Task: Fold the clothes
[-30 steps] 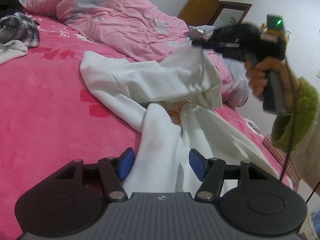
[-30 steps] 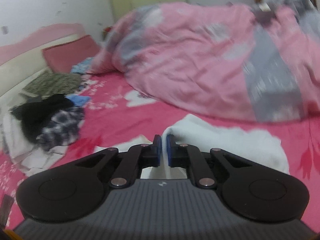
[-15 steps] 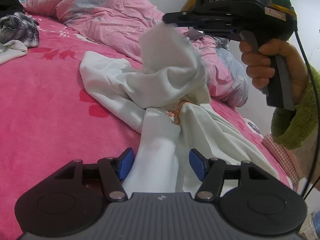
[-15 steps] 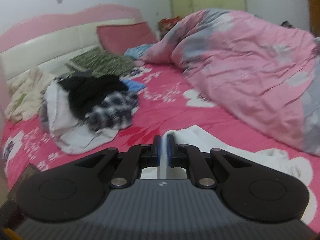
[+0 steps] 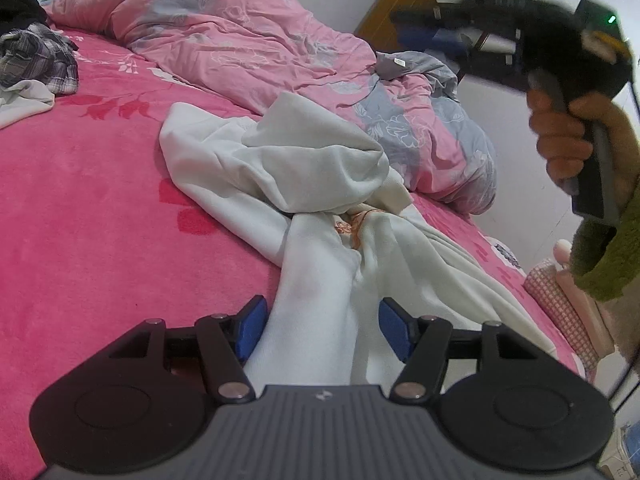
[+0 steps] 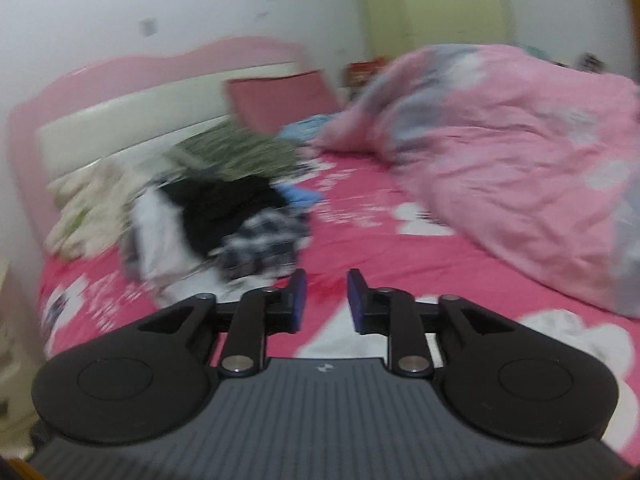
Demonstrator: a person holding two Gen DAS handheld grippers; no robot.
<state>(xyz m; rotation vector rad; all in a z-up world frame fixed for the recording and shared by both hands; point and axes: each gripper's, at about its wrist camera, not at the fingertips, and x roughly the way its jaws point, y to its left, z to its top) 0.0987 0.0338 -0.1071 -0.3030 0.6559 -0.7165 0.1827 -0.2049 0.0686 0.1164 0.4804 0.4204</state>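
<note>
My right gripper [image 6: 323,300] just opening, nothing between its jaws | left gripper [image 5: 318,330] spread, straddling white garment [image 5: 312,184] lower centre, unclamped | risk: loose fold slumps.

No legible text, dark print on the bed sheet [image 5: 505,255] near its edge too small to read, orange motif on the white garment [image 5: 320,184] indistinct, small emblem on each gripper body unreadable
</note>
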